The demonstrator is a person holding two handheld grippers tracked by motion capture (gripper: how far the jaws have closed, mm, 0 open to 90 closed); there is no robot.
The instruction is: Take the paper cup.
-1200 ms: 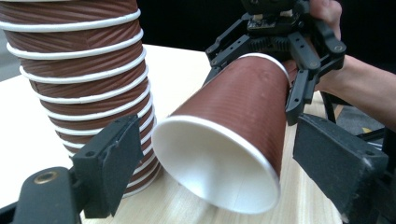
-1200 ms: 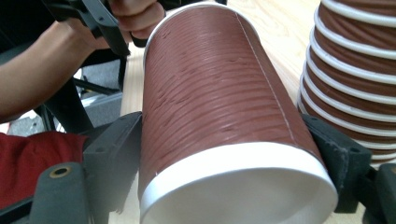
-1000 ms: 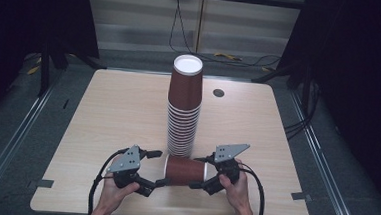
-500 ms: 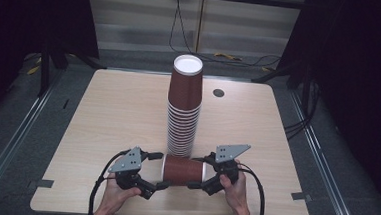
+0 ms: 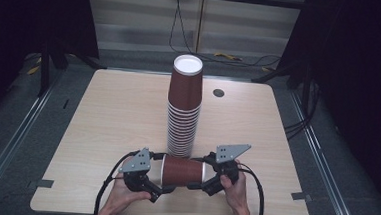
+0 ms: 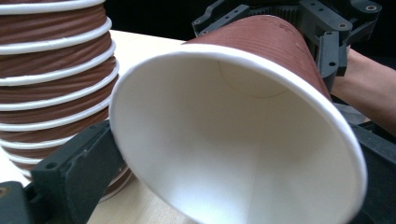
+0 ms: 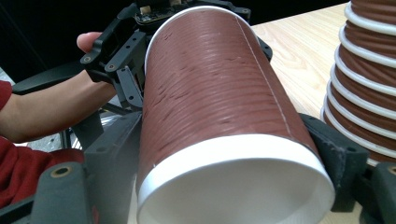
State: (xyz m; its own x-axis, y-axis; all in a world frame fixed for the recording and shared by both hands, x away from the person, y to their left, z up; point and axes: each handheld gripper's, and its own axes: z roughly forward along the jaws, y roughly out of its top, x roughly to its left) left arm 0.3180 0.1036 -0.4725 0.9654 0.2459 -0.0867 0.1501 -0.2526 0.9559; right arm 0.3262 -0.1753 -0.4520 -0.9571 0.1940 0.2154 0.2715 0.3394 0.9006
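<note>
Light wood surface (image 5: 107, 132) with rounded corners and a dark round grommet (image 5: 218, 92) near the far edge; grey floor (image 5: 22, 122), dark surroundings, cables along the back wall. Tall stack of brown cups (image 5: 183, 107) stands mid-surface. One brown cup (image 5: 182, 170) lies sideways just before the stack, near the front edge. Right tongs (image 5: 205, 181) clamp its base end. Left tongs (image 5: 159, 192) have just been opening; jaws apart either side of the rim.
</note>
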